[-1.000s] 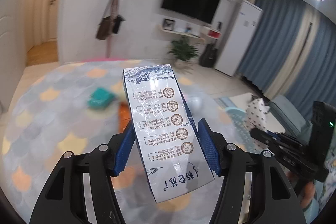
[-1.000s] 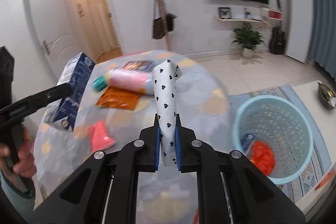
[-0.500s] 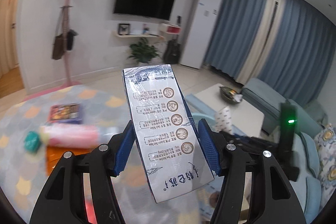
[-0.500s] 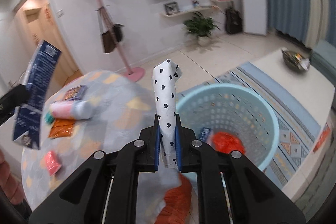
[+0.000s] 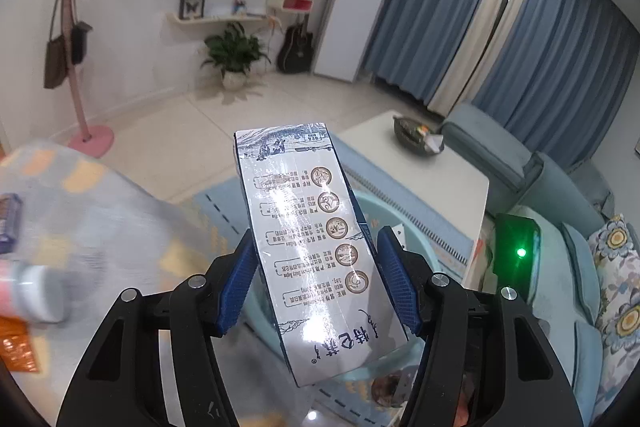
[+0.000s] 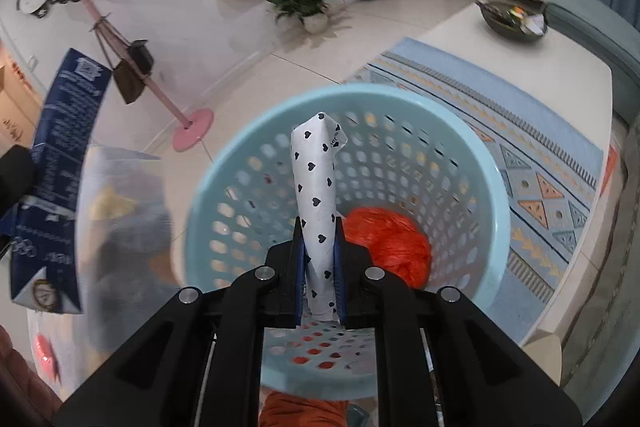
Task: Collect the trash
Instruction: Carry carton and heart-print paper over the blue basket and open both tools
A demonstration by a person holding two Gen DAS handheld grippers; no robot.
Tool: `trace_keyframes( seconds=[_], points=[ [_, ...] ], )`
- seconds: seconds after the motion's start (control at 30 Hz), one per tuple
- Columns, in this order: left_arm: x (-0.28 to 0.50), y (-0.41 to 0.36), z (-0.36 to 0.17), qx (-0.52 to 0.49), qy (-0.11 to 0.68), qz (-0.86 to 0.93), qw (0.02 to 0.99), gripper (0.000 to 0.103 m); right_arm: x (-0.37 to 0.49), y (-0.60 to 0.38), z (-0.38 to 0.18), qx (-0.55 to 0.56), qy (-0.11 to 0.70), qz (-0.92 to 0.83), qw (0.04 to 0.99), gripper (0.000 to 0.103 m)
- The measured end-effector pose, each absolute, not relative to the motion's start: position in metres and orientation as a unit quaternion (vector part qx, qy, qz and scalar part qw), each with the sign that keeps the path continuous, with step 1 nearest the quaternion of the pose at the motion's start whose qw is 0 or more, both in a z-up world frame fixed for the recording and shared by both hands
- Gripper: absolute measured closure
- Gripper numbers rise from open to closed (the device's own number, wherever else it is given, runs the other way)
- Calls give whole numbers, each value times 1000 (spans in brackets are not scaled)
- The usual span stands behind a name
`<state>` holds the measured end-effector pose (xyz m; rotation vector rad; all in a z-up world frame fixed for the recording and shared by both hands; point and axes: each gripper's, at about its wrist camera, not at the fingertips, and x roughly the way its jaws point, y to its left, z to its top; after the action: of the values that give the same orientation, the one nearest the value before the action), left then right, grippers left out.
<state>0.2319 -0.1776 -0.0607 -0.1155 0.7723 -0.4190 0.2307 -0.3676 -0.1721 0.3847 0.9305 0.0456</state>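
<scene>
My left gripper (image 5: 316, 279) is shut on a blue and white carton (image 5: 312, 243), which also shows at the left of the right wrist view (image 6: 56, 171). My right gripper (image 6: 318, 255) is shut on a white paper roll with black hearts (image 6: 318, 195) and holds it right above the light blue perforated basket (image 6: 492, 227). An orange crumpled bag (image 6: 390, 243) lies inside the basket. In the left wrist view the basket rim (image 5: 374, 211) shows just behind the carton.
A round table with a patterned cloth (image 5: 100, 211) lies to the left, holding a pink bottle (image 5: 28, 291) and an orange wrapper (image 5: 16, 347). A white coffee table (image 6: 540, 67) stands past the basket on a blue rug (image 6: 552, 195). A pink coat stand (image 6: 192, 131) is behind.
Both grippers have swung right, away from the table and towards the basket. The right gripper with the paper roll is now over the basket's opening. Both still hold their items.
</scene>
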Motion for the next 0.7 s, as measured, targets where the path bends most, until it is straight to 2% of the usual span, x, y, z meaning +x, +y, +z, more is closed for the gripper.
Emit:
trace_keyframes(
  seconds=[0.2, 0.27, 0.3, 0.37, 0.47, 0.57, 0.6, 0.7],
  points=[
    [260, -196, -89, -44, 413, -195, 889, 44, 241, -386, -197, 203, 472, 3, 858, 92],
    [266, -197, -92, -45, 425, -196, 883, 43, 242, -389, -202, 206, 478, 1, 854, 89],
    [268, -196, -94, -47, 430, -194, 881, 43, 242, -390, -204, 208, 481, 0, 852, 83],
    [269, -194, -94, -52, 432, -195, 879, 34, 243, -390, -207, 213, 486, 0, 848, 77],
    [264, -187, -89, -60, 425, -198, 881, 30, 240, -390, -208, 211, 487, -2, 847, 76],
    [255, -185, -84, -62, 419, -202, 883, 27, 236, -391, -206, 219, 486, -4, 846, 58],
    [253, -182, -82, -65, 418, -202, 884, 27, 234, -392, -205, 219, 484, -9, 847, 48],
    [244, -175, -77, -74, 414, -204, 884, 27, 229, -392, -199, 218, 480, -11, 850, 46]
  ],
)
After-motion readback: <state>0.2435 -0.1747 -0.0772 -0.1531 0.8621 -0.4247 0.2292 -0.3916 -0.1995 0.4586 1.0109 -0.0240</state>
